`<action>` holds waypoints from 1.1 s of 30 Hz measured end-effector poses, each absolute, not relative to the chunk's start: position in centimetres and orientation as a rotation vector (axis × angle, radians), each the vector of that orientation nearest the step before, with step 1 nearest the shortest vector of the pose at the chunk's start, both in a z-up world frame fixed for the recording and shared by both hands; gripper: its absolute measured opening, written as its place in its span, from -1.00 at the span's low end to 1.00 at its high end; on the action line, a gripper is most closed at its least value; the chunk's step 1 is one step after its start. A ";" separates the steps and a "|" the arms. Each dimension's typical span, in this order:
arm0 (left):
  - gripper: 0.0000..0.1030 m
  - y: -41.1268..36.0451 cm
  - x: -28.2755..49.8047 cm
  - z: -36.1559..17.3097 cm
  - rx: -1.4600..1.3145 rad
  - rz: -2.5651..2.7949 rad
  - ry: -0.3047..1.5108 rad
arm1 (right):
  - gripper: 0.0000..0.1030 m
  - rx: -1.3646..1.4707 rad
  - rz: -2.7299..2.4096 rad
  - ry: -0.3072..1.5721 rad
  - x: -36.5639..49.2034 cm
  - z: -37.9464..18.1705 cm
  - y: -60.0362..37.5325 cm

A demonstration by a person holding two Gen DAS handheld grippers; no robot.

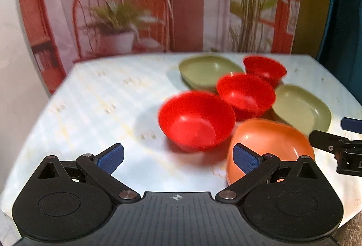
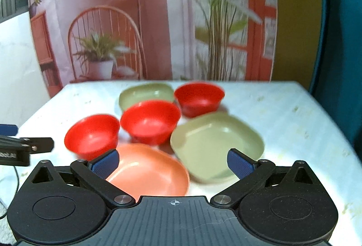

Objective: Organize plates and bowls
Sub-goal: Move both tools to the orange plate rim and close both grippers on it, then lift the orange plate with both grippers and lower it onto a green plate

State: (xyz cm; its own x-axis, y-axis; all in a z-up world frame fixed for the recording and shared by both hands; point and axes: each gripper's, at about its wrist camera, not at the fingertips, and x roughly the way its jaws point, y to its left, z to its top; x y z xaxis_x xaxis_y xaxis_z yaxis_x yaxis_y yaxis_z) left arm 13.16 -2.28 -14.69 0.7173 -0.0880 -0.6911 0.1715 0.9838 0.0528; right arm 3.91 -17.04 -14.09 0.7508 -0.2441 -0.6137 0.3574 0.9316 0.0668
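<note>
Red bowls are sitting mouth-up across the pale table [image 2: 282, 110]: the near red bowl [image 2: 91, 134], the middle red bowl [image 2: 150, 121] just beside it, and the far red bowl [image 2: 199, 96] behind. Two olive plates are lying flat among them, the far olive plate [image 2: 144, 94] with its long side running left to right, the near olive plate [image 2: 215, 144] turned cornerwise so its long line is running diagonally. Closest in, the orange bowl [image 2: 147, 169] is tipping its opening slightly leftward in the left wrist view.

Jaws on the left gripper [image 1: 178, 159] are standing wide with nothing between them. The right gripper [image 2: 173, 162] is hovering over the orange bowl's rim, spread wide too, gripping nothing. Small white lettering on the left gripper's side is showing, too blurred to read.
</note>
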 end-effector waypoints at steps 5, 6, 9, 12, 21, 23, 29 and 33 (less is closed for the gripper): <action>0.99 -3.2 13.7 -16.6 0.113 -0.182 0.828 | 0.65 0.207 -0.344 0.700 4.4 -15.8 -18.2; 0.98 -3.4 13.8 -16.9 0.112 -0.195 0.837 | 0.60 0.216 -0.342 0.706 4.4 -16.1 -18.4; 0.90 -3.7 13.8 -17.6 0.102 -0.219 0.867 | 0.52 0.231 -0.336 0.721 4.6 -16.7 -18.8; 0.73 -3.6 14.1 -18.0 0.047 -0.262 0.916 | 0.45 0.240 -0.326 0.733 4.7 -16.9 -19.1; 0.03 -3.6 14.9 -19.6 -0.036 -0.331 1.027 | 0.33 0.225 -0.305 0.762 5.5 -17.4 -19.0; -0.11 -3.6 15.1 -19.8 -0.050 -0.347 1.030 | 0.31 0.234 -0.303 0.767 5.6 -17.5 -19.2; -0.69 -3.6 15.4 -19.8 -0.078 -0.378 1.015 | 0.23 0.243 -0.291 0.776 6.0 -17.6 -19.5; -0.72 -3.3 15.7 -19.9 -0.102 -0.371 1.019 | 0.08 0.260 -0.280 0.787 6.1 -17.9 -19.7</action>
State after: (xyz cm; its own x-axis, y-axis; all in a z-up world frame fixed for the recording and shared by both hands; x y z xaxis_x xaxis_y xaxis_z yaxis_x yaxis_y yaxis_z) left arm 15.70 -3.30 -19.92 0.4679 -0.3485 -0.8122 0.2546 0.9332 -0.2537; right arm 6.08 -19.65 -17.85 0.6729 -0.1497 -0.7244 0.3418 0.9314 0.1250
